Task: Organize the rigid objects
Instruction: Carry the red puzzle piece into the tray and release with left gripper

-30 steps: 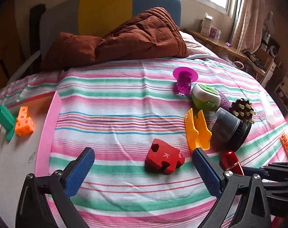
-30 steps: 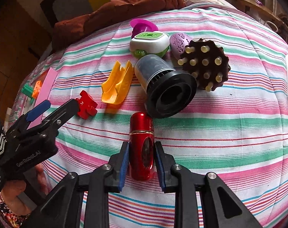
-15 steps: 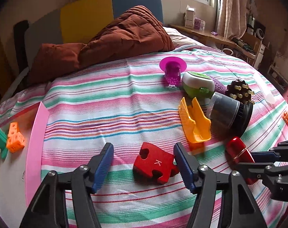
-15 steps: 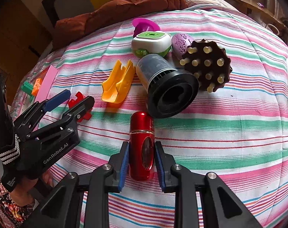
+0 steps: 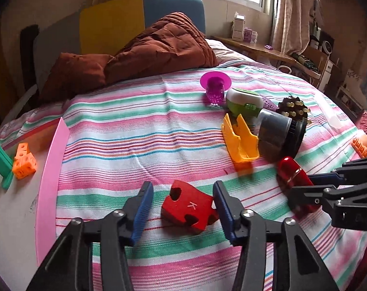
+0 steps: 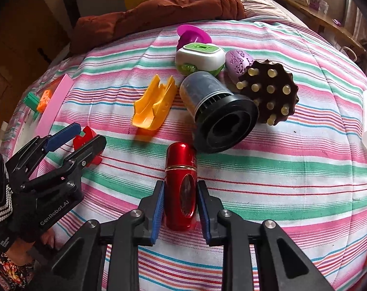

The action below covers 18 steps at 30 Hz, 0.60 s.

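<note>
Red on both sides: your left gripper (image 5: 181, 209) stands open astride the puzzle piece (image 5: 189, 208), right pad touching or nearly so, left pad clear of it; your right gripper (image 6: 179, 205) brackets the bottle's (image 6: 181, 184) base, whether pinched or merely flanked I cannot tell. Both lie on the striped bedspread (image 5: 135, 131). That bottle's long axis runs straight ahead between your right fingers, toward the black canister (image 6: 217, 115). Judging by the blocks in it, the pink tray (image 5: 51, 169) is the goal, nearer your left gripper
</note>
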{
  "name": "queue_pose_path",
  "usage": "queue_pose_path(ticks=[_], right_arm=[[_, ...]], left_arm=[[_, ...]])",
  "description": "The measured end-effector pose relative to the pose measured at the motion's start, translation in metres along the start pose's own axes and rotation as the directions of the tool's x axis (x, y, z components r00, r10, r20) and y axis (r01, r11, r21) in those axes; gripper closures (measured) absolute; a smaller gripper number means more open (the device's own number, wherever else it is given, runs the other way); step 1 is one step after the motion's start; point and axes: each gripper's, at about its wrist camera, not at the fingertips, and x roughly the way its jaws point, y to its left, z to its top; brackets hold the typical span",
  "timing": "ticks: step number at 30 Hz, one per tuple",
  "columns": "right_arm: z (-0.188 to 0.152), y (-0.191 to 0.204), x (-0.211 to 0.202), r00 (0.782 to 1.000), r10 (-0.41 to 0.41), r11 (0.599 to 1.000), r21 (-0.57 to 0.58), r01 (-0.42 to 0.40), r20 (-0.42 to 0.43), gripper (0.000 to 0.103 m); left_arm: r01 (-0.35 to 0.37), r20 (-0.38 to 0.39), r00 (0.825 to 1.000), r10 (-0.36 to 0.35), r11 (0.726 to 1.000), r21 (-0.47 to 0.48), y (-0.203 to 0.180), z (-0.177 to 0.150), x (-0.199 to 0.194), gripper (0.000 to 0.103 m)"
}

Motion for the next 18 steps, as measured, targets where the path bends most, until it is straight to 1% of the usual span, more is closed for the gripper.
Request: queue_pose_path(ticks=[1,2,4,8,10,13,15,18], right_arm=[[0.000,0.001,0.000,1.000,-0.005,1.000,-0.008,0.005,0.002,0.077],[0.000,0.002,0.000,1.000,-0.009,1.000,-0.013,0.009,0.004,0.077],[-0.001,0.001,-0.001,1.000,-0.013,1.000,-0.019,0.013,0.009,0.077],[0.000,-0.001,-0.003,1.000,-0.005,1.000,-0.006,0.005,0.023,0.078],[0.001,-0.001,-0.004,0.999,0.015,1.000,0.004,-0.015,0.033,0.078],[0.002,0.001,-0.007,0.998,0.047,0.999,0.010,-0.047,0.049,0.078],[0.003,0.003,-0.008,0.996,0.071,0.997,0.014,-0.072,0.058,0.078],[0.005,0.006,-0.009,0.993,0.097,0.995,0.015,-0.099,0.065,0.078]], left_arm=[[-0.001,0.005,1.000,0.001,1.000,0.007,-0.001,-0.002,-0.002,0.060],[-0.005,0.008,1.000,0.005,1.000,0.008,-0.002,-0.003,-0.004,0.060],[0.013,0.006,1.000,-0.013,1.000,-0.012,0.002,-0.005,-0.006,0.061],[0.064,0.009,0.998,-0.063,0.992,-0.111,0.023,-0.012,-0.012,0.061],[0.096,0.018,0.995,-0.094,0.980,-0.172,0.036,-0.017,-0.017,0.061],[0.135,0.031,0.991,-0.132,0.965,-0.223,0.047,-0.027,-0.026,0.061],[0.149,0.038,0.989,-0.144,0.960,-0.237,0.049,-0.034,-0.034,0.061],[0.164,0.043,0.986,-0.158,0.963,-0.214,0.043,-0.044,-0.044,0.061]])
